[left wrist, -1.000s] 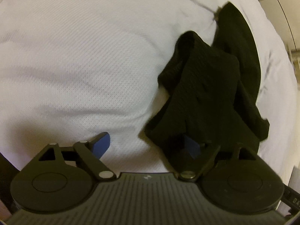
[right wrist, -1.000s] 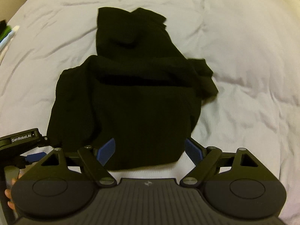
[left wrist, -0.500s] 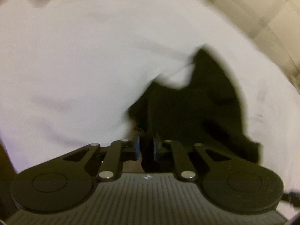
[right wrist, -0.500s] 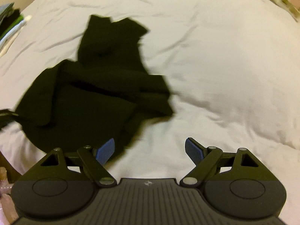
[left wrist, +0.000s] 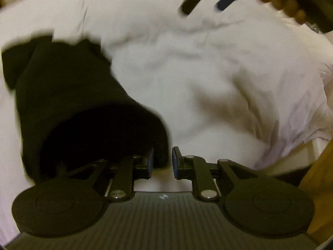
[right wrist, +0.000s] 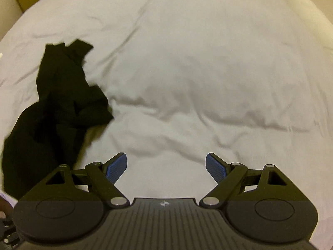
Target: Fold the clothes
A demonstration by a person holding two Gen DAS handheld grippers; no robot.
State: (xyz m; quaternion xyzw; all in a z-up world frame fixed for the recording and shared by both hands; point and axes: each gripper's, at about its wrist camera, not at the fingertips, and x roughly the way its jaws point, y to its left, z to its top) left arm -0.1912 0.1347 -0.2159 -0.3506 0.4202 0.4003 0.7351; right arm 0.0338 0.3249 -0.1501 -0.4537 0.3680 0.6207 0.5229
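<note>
Left tongs [left wrist: 162, 162]: nearly clenched, jaws just easing apart, black garment [left wrist: 68, 104] sitting against the left pad; grasp uncertain through blur.
Right tongs [right wrist: 166, 166]: released, spread wide, hovering over bare sheet.
Garment: trailing crumpled across the white bed sheet [right wrist: 197, 73], left of the right tongs.
</note>
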